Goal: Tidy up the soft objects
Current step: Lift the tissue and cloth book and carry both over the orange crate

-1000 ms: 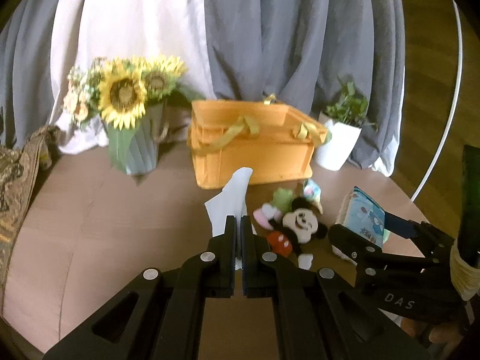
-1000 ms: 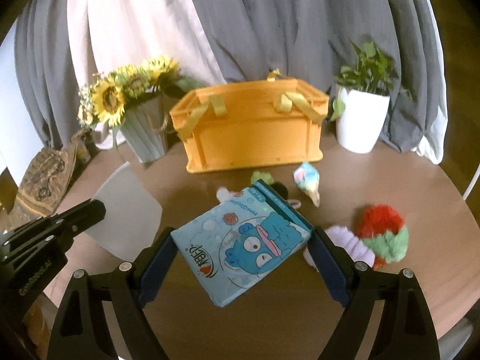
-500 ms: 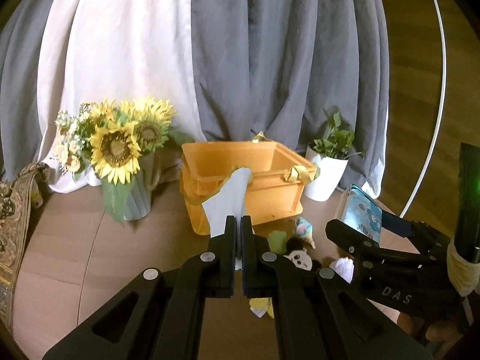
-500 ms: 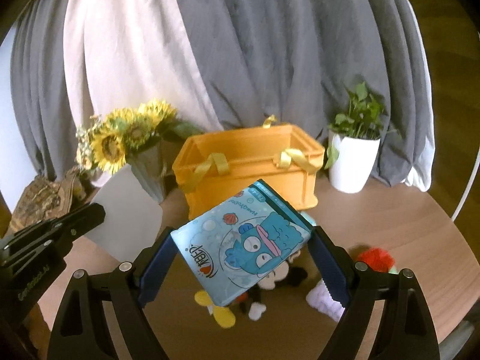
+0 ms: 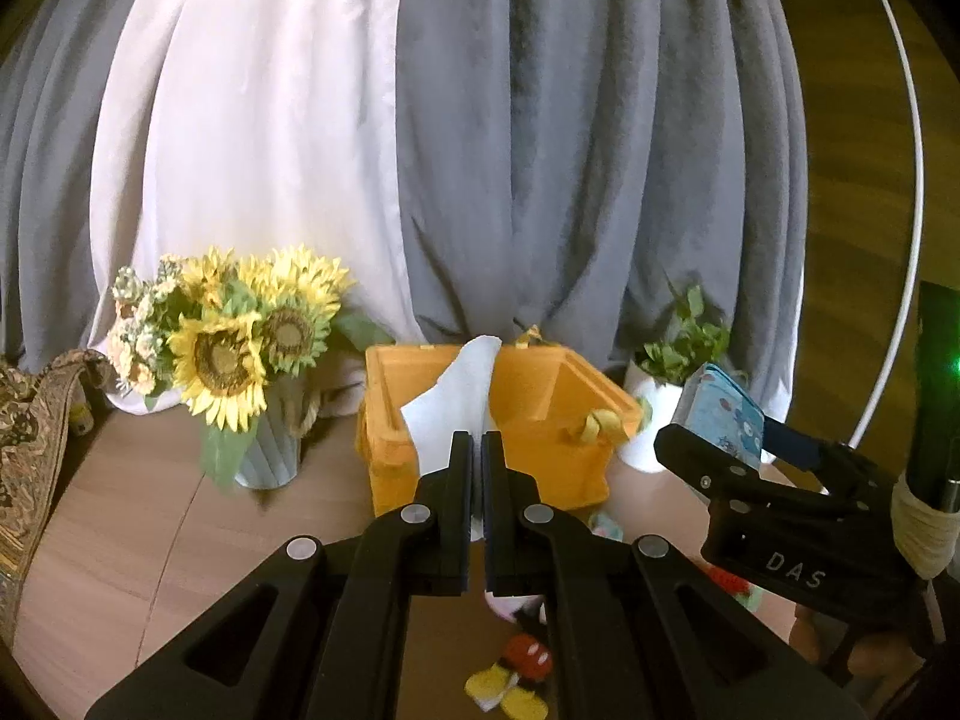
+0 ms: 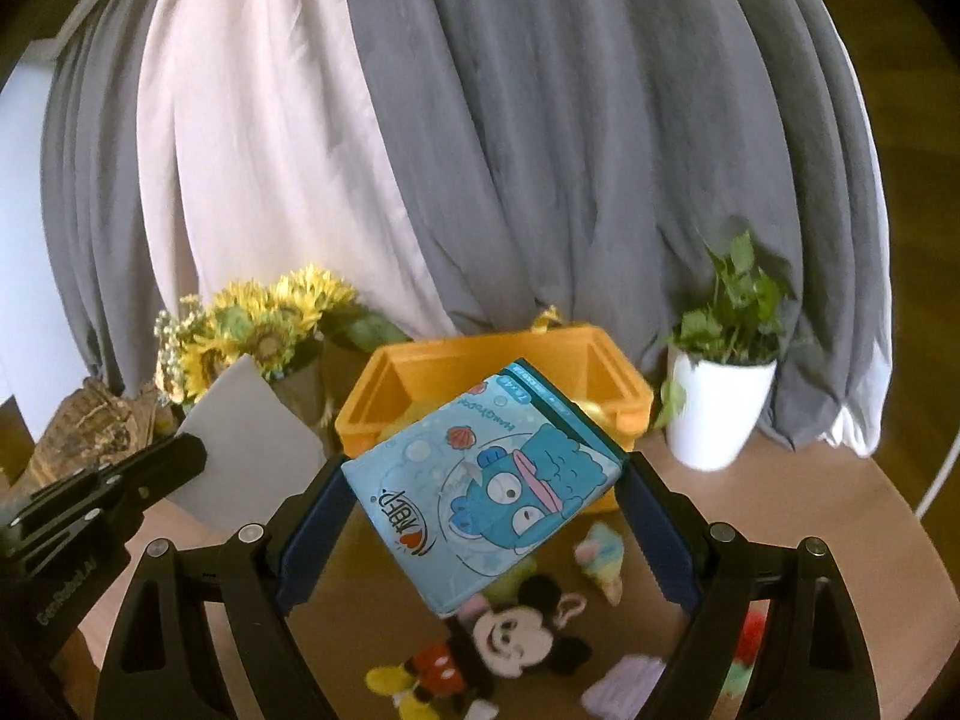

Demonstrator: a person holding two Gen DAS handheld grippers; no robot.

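At the far left a brown patterned cloth (image 5: 24, 420) hangs over the edge of the round wooden table (image 5: 132, 528). Next to it stands a bunch of yellow sunflowers in a ribbed grey vase (image 5: 240, 372), in front of the grey and white curtains (image 5: 420, 150).

The left gripper (image 5: 474, 450) is held up above the table, its jaws pressed almost together on a thin white tissue sheet (image 5: 456, 402). The sheet sticks up past the fingertips and, from the left wrist view, covers part of the open orange plastic crate with yellow strap handles (image 5: 540, 414) behind it.

On the table in front of the crate lie a Mickey Mouse plush toy (image 6: 510, 642), a pastel ice-cream-cone plush (image 6: 600, 558) and, lower right, a lilac fuzzy piece (image 6: 624, 678) beside a red and green fuzzy one, blurred.

The right gripper (image 6: 480, 516) is also raised, its jaws spread wide and clamped on the two ends of a light blue soft tissue pack printed with a blue cartoon character (image 6: 486, 480). The pack is tilted and hangs in front of the crate.

At the right a leafy green plant in a white pot (image 6: 720, 408) stands just beside the crate.
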